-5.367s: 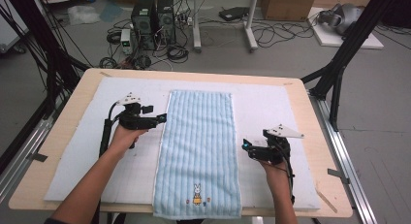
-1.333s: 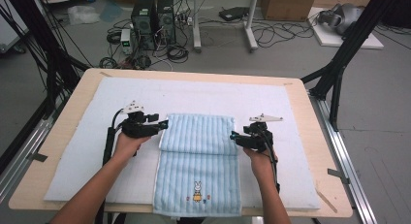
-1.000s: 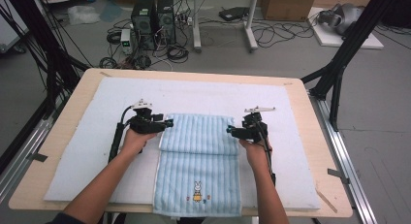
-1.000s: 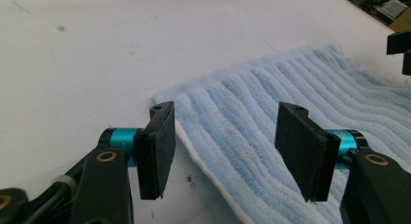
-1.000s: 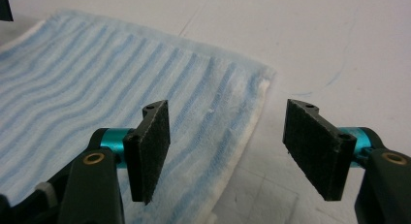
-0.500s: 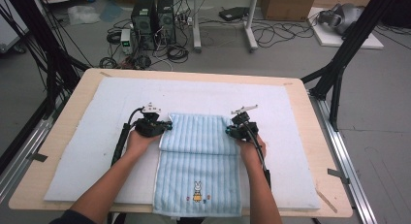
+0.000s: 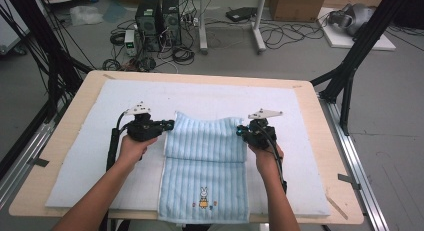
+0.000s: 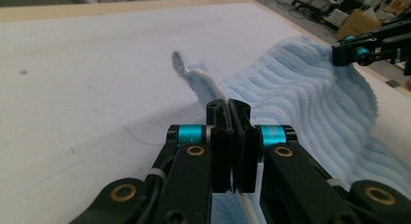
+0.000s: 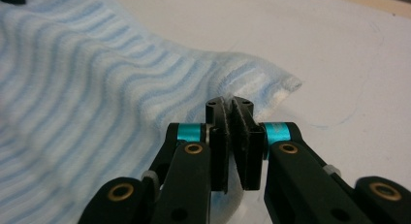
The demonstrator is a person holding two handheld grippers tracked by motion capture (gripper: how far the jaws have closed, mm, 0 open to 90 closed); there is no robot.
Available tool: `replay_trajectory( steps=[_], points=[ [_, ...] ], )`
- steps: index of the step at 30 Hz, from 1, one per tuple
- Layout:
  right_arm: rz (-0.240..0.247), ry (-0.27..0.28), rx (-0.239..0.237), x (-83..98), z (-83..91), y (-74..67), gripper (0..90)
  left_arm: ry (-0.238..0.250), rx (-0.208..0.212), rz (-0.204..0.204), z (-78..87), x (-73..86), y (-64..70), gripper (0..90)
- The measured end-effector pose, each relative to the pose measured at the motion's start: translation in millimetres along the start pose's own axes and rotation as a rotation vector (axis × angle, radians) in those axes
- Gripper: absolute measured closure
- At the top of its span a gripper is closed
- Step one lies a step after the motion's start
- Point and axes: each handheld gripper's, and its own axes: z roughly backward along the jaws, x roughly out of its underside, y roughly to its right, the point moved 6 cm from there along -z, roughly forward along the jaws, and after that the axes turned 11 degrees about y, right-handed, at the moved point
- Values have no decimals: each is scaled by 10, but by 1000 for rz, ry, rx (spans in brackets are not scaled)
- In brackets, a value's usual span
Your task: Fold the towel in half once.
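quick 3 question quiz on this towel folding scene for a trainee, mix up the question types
1. True or false: both grippers are shut on the towel.
2. The left gripper pinches the towel's: A) white edge B) rabbit picture C) middle
3. What covers the table under the towel?

Key
1. True; the right gripper also clamps cloth.
2. A
3. A white mat.

One camera looks down over my worktop from above; two ride close behind my tongs, sharing the striped towel.
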Motion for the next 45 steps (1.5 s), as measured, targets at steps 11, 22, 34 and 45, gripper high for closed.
replay_trajectory(
  steps=[11, 22, 34, 45],
  points=[
    [-33, 45, -55, 338, 396, -170, 855, -12, 75, -14, 250, 161, 285, 869],
    [-14, 11, -110, 504, 565, -364, 855, -121, 93, 7, 420, 542, 371, 869],
    [40, -33, -44, 739, 770, -415, 658, -116, 2, 9, 503, 583, 252, 548],
    [-67, -75, -5, 633, 178, -87, 649, -260, -55, -51, 112, 661, 30, 743]
  ],
)
